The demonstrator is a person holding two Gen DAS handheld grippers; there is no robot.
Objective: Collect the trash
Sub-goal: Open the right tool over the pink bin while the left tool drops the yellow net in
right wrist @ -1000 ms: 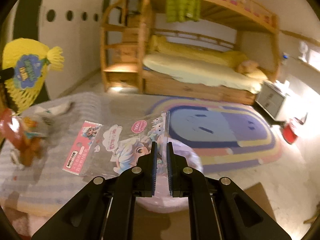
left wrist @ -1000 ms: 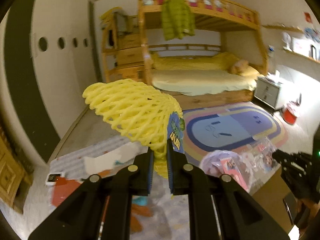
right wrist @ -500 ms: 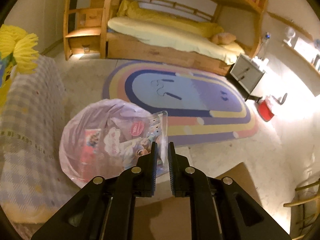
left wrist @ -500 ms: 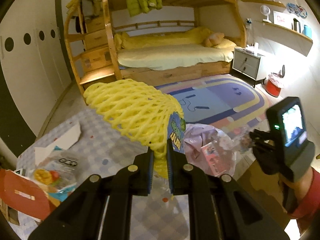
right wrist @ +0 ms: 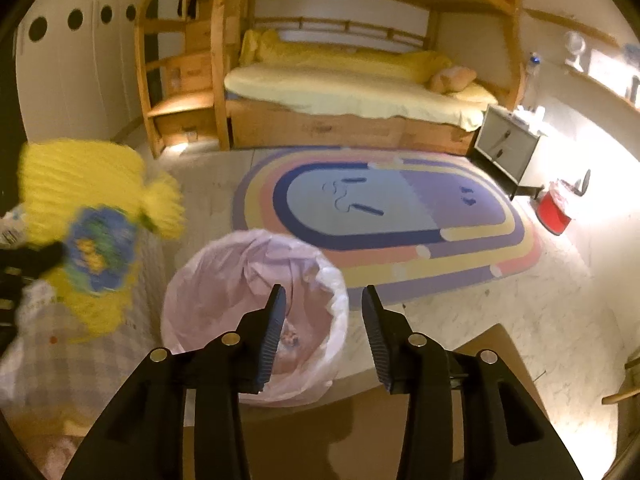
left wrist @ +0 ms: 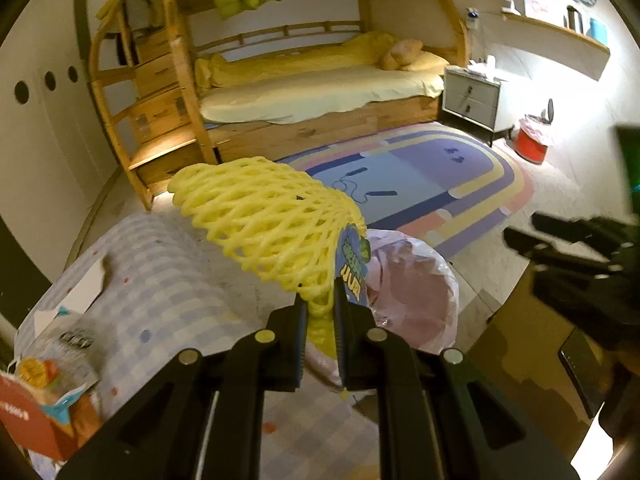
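Waste bin, lined with a pink plastic bag, stands on the floor just beside the checked tablecloth; a small printed wrapper lies at its bottom, detail unclear. Yellow foam fruit net carries a blue-and-green label; its lettering is not legible. Left gripper is clamped on the net's gathered end, holding it raised above the tablecloth edge near the bin. Right gripper hangs over the bin rim, fingers spread apart, nothing between them. More packaging lies on the cloth.
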